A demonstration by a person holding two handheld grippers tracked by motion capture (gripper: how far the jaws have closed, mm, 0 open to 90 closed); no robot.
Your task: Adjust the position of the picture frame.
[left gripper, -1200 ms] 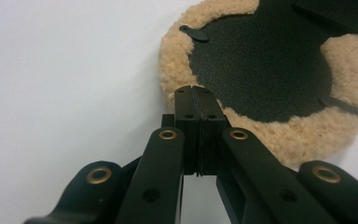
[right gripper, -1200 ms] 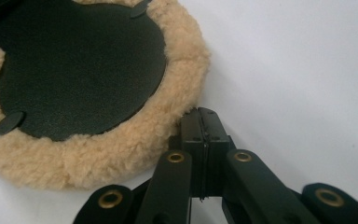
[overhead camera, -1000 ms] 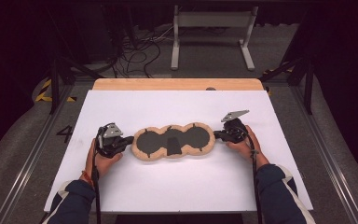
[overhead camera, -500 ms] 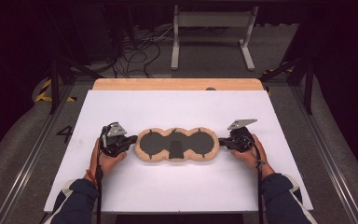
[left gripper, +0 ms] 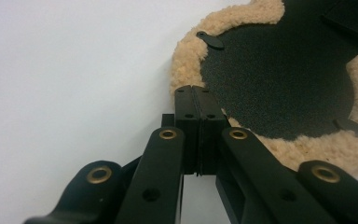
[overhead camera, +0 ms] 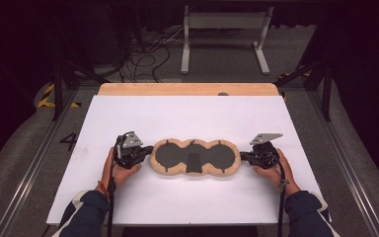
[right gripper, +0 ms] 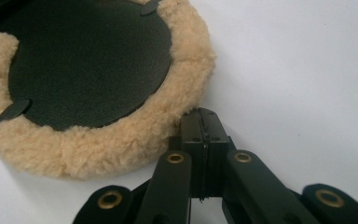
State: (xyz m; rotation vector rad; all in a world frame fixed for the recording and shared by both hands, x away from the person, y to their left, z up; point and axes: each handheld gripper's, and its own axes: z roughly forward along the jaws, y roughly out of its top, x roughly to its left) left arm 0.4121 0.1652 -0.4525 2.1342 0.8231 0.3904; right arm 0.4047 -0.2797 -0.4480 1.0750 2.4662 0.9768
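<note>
1. Setting: a dark room with cables and a white metal stand (overhead camera: 224,34) on the floor beyond a white table (overhead camera: 187,116) that has a wooden strip along its far edge.

2. Left tongs (overhead camera: 147,149): held in the person's left hand (overhead camera: 120,168), pointing level toward the middle of the table. The jaws are pressed together with nothing between them; in the left gripper view their tips (left gripper: 197,93) lie against the fleece rim where it meets the dark face.

3. Fleece pad (overhead camera: 195,157): a flat, three-lobed piece with a tan woolly border and dark inner panels, lying at the table's centre, nearer the person than the far edge. Its long axis runs left to right, directly in line with both tongs, so each end lobe faces one pair of jaws.

4. Right tongs (overhead camera: 243,156): held in the right hand (overhead camera: 276,168), pointing back toward the pad. The jaws are pressed together and empty; in the right gripper view their tips (right gripper: 204,117) sit just beside the woolly rim (right gripper: 121,144), seemingly a little apart from it.

5. Governing relation: the pad lies between the two tongs, the left one touching and therefore nearer. Judged from this layout, either pair must spread before it can pinch the rim.

6. Obstructions: the white surface around the pad carries nothing that blocks either approach.
</note>
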